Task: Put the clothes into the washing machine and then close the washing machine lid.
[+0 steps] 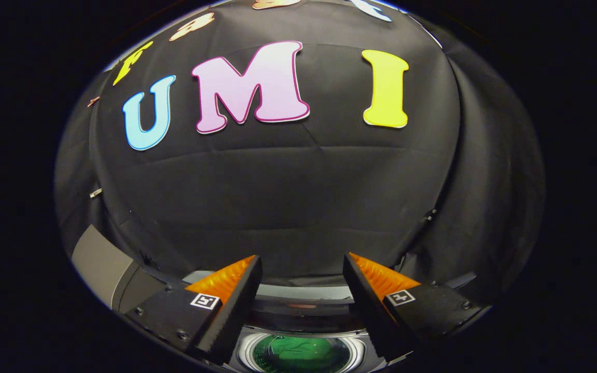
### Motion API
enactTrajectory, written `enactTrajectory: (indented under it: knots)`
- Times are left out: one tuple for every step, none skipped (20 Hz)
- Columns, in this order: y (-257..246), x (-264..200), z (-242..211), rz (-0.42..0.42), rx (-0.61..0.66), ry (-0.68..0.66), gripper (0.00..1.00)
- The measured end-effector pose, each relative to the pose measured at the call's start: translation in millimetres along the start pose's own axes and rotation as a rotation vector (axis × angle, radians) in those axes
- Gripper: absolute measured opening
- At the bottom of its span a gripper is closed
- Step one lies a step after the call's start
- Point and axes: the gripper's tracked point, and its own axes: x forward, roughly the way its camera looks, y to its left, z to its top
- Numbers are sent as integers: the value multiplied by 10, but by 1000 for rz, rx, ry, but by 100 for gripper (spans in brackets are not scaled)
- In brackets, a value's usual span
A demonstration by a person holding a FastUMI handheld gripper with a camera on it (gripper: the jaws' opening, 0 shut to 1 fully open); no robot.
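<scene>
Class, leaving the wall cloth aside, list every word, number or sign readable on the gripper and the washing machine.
None can be read.
Hand-held gripper, open and empty over the grey washing machine: no words.
Small square coded markers, one on each finger: patterns, not letters.
Grey washing machine: no legible label or number.

Tongs (302, 269) spread wide with nothing between them, washing machine (117, 269) below and just ahead of them, its round drum opening (301, 352) lying between and beneath the fingers, clothes (298, 355) inside the drum, booth wall (298, 197) rising beyond the machine.
</scene>
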Motion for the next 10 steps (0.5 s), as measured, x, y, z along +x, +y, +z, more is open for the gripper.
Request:
enactTrajectory:
  knots:
    - [-4, -24, 15, -1, 1, -19, 100]
    - [-7, -47, 14, 0, -4, -36, 100]
    - [-6, -59, 3, 2, -8, -46, 100]
    - [0, -126, -36, 3, -7, -47, 100]
    - [18, -229, -102, 4, -10, -47, 100]
    - [17, -410, -173, 4, -12, -45, 100]
    - [15, -488, -217, 4, -10, -40, 100]
    - [19, -510, -247, 8, -16, -38, 100]
    - [26, -555, -266, 12, -13, -43, 100]
    - [27, -564, -286, 13, -9, -49, 99]
